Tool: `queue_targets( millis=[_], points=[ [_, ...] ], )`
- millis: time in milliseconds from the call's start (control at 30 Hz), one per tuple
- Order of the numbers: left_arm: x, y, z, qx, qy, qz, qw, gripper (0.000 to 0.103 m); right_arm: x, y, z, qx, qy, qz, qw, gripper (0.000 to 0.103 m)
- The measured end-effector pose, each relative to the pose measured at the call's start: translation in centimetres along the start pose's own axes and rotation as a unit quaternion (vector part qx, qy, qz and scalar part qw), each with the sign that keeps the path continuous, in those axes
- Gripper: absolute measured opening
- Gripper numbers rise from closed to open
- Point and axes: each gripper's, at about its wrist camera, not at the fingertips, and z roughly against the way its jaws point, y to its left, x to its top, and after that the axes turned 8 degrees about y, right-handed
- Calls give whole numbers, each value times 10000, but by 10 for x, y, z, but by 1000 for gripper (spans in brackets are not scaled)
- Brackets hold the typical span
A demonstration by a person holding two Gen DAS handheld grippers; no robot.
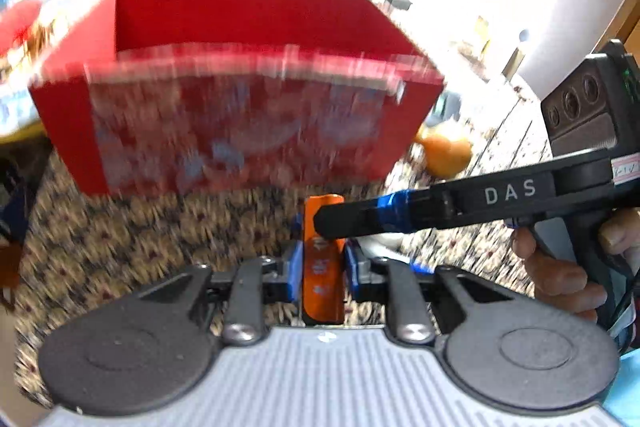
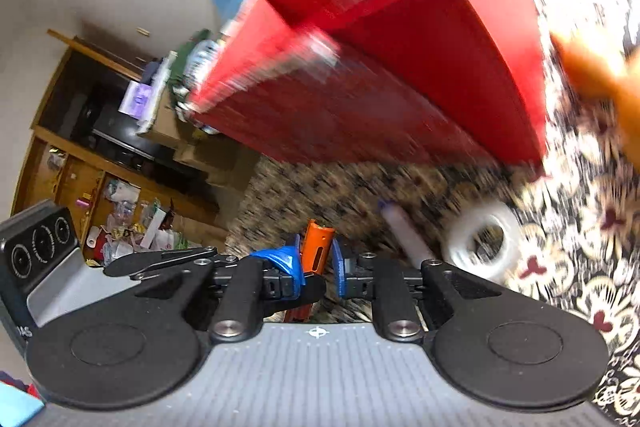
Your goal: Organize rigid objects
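I'm clamping the left gripper on an orange tool, and the right gripper is closing around its far end, contact unclear. The red box is sitting just ahead, blurred, contents unseen. A tape roll and a white tube lie right of my right gripper, unsorted. The box's near wall needs clearing.
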Motion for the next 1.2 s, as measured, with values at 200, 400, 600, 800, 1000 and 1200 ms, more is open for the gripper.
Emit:
queue_targets(
  millis=[200, 400, 600, 800, 1000, 1200],
  points=[
    [39, -10, 41, 58, -838, -331, 9959, 20, 32, 38, 24, 1, -723, 596, 9956, 0],
    [89, -6, 39, 99, -1248, -450, 9911, 19, 86, 57, 21, -363, -1122, 1051, 9874, 0],
    [132, 27, -6, 110, -852, -146, 9962, 19, 138, 42, -10, -900, -841, 848, 9887, 0],
    [147, 61, -51, 46, -287, 314, 9991, 20, 167, 19, -52, -1366, -323, 510, 9888, 0],
    [157, 75, -73, 483, 42, 477, 9977, 21, 177, 11, -76, -1665, -98, 423, 9851, 0],
    [162, 82, -74, 612, 19, 583, 9964, 33, 181, 0, -71, -1827, -310, 150, 9826, 5]
  ],
)
